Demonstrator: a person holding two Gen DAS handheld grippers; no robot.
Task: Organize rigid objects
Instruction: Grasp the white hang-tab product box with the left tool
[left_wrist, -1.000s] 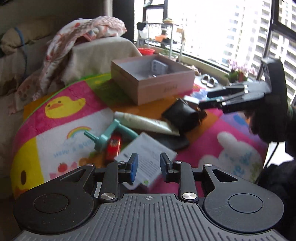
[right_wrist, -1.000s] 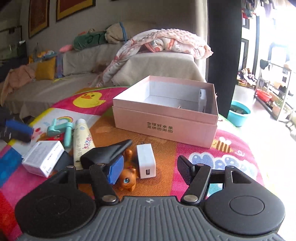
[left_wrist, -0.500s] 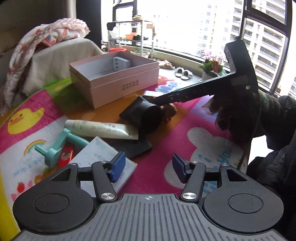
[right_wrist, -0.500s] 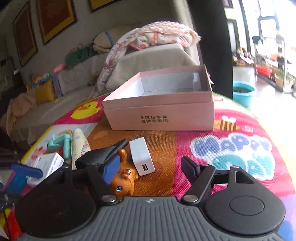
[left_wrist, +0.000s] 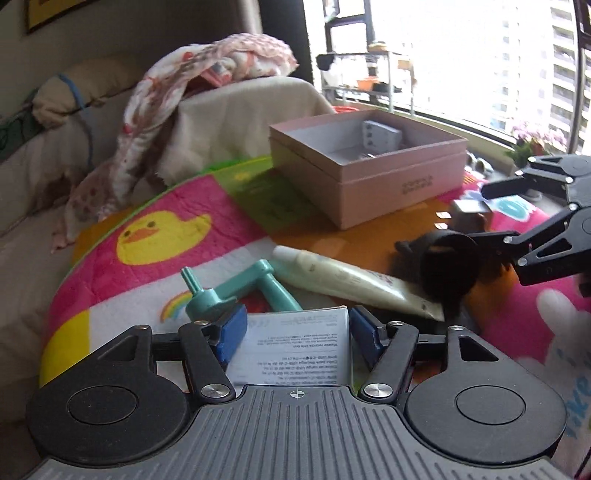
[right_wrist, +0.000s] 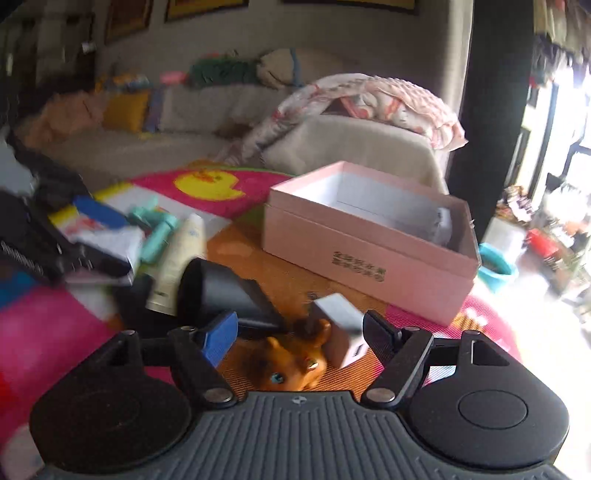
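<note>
Left gripper (left_wrist: 293, 328) tilted down, opening around white carton (left_wrist: 295, 347) | right gripper (right_wrist: 299, 332) tilted down, wide over orange toy (right_wrist: 291, 363)

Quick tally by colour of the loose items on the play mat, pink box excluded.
White: 2, the small carton and the charger block
Cream: 1, the tube
Teal: 1, the plastic crank toy
Black: 1, the nozzle attachment
Orange: 1, the animal figurine
Red: 1, a small item under the crank toy
Total: 7
</note>
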